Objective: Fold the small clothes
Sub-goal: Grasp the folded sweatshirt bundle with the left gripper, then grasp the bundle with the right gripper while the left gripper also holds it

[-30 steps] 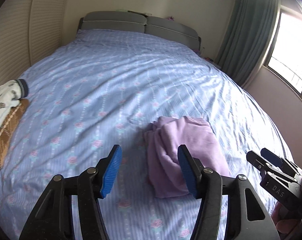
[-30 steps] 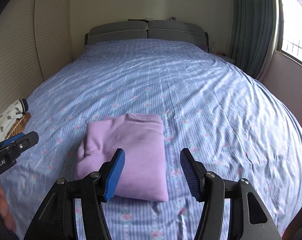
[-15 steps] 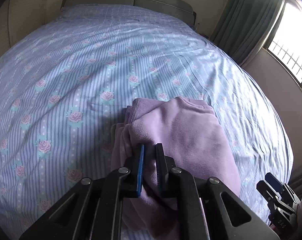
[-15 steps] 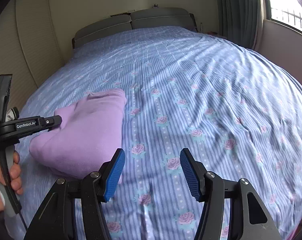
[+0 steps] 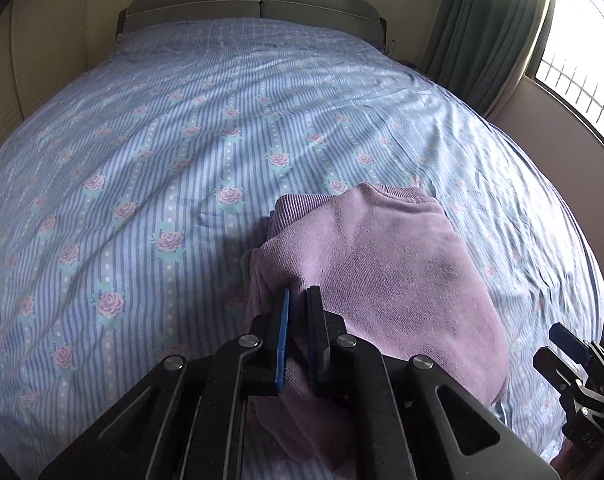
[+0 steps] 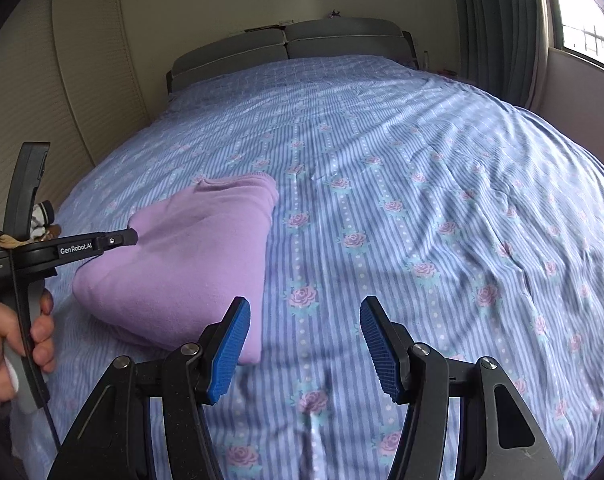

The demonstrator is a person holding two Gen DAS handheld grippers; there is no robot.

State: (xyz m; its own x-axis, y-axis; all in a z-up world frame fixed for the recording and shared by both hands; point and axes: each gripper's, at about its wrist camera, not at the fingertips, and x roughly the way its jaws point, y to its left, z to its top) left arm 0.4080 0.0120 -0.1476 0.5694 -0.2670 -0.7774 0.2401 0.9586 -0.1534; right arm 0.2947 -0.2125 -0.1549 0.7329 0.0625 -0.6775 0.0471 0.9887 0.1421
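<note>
Folded lilac garment (image 5: pixel 386 280): lies on the striped, rose-printed bedsheet (image 5: pixel 161 160), toward the near edge of the bed. Its near end is hidden behind the left gripper's black frame in the left wrist view; the layers inside the fold cannot be made out.

Left gripper (image 5: pixel 297 300): blue pads pressed together on a fold at the garment's left edge. How deep the fabric reaches between the pads is hidden.

Right gripper (image 6: pixel 304 344): pads spread, nothing between them, hovering over bare sheet just right of the garment; its left pad overlaps the garment's near corner in the picture, contact unclear.

Hand (image 6: pixel 9 344): cut off at the frame edge, gripping the left tool's handle.

Patterned items at the far left (image 6: pixel 43 220): mostly hidden behind the tool.

Change: a second ago the left pads stood spread above the garment; the right gripper has sunk lower.
</note>
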